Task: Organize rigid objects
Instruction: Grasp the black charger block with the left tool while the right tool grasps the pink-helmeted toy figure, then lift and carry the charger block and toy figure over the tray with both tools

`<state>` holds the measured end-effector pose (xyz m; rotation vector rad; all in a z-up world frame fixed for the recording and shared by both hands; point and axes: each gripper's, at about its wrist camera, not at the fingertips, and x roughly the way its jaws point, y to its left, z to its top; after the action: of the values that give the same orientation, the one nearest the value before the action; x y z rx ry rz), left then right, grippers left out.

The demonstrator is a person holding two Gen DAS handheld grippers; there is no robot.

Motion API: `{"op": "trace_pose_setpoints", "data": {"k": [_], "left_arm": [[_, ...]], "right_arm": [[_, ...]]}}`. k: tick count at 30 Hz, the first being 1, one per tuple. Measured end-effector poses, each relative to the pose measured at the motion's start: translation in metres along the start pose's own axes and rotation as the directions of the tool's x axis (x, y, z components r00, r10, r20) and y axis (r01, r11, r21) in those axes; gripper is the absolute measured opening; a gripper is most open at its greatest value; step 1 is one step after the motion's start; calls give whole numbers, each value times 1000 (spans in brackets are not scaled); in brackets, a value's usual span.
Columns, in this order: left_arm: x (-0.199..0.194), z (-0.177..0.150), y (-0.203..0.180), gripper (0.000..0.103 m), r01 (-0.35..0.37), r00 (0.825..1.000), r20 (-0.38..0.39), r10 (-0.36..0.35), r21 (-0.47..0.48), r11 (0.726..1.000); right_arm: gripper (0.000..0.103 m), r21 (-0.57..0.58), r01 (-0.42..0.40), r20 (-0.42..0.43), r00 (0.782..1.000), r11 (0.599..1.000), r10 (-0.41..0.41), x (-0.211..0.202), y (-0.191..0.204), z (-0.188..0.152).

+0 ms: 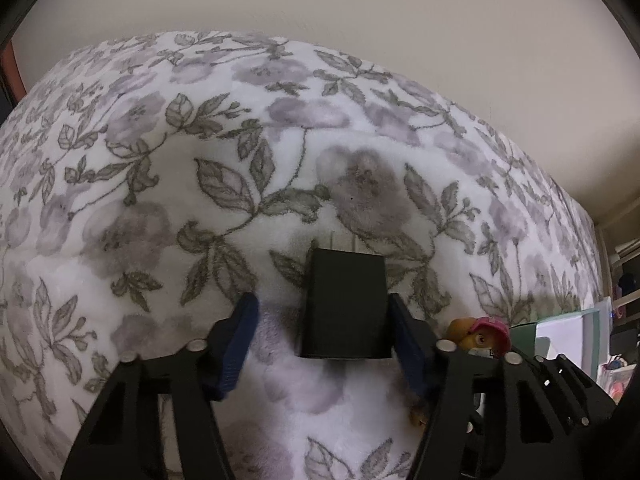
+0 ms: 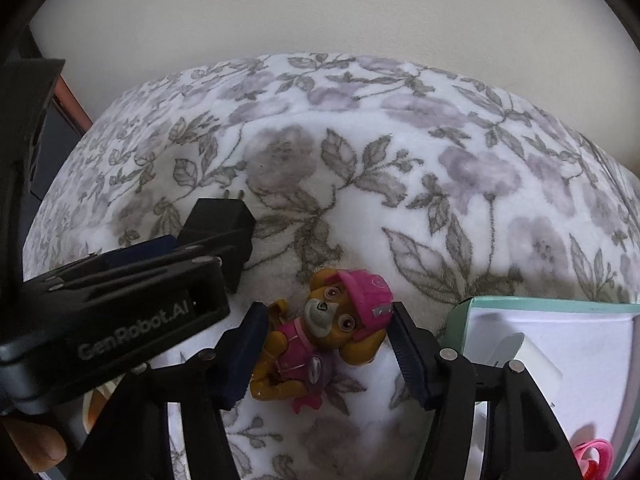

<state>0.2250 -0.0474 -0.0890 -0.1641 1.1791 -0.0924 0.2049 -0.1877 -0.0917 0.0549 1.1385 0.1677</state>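
A white fleece blanket (image 1: pixel 280 152) printed with mauve blossoms and grey-green leafy stems covered the soft surface and filled most of both views, rising in a gentle fold toward the back. Behind it stood a plain cream wall (image 1: pixel 360 4) (bare in both pictures), and a strip of reddish-brown wood (image 2: pixel 74 110) showed at the far left edge beside the blanket. At the far right of the left wrist view some cluttered shelves (image 1: pixel 624 280) sat in shadow, their contents too small and blurred to tell.
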Motion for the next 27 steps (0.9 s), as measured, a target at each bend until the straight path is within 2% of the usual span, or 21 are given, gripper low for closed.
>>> {"op": "trace_pose_setpoints", "data": {"k": [2,11,16,21,27], "left_arm": [[0,0,0,45,-11,1000,1,11,7,1000],[-4,-4,6,45,-13,1000,-18,12,-16,1000],[-11,-12,14,45,-16,999,-44,13,-59,998],[-27,-21,22,45,-20,998,-54,14,-100,995],[-57,-29,28,45,-45,999,-25,43,-117,992]], "right_arm": [[64,1,3,4,1000,1000,-3,-1,1,-1],[63,4,-12,-1,1000,1000,12,-8,2,-14],[63,21,-33,-12,999,999,33,-14,3,-25],[63,76,-79,-21,997,994,81,-24,0,-39],[63,115,-106,-9,994,988,108,-45,-3,-52]]}}
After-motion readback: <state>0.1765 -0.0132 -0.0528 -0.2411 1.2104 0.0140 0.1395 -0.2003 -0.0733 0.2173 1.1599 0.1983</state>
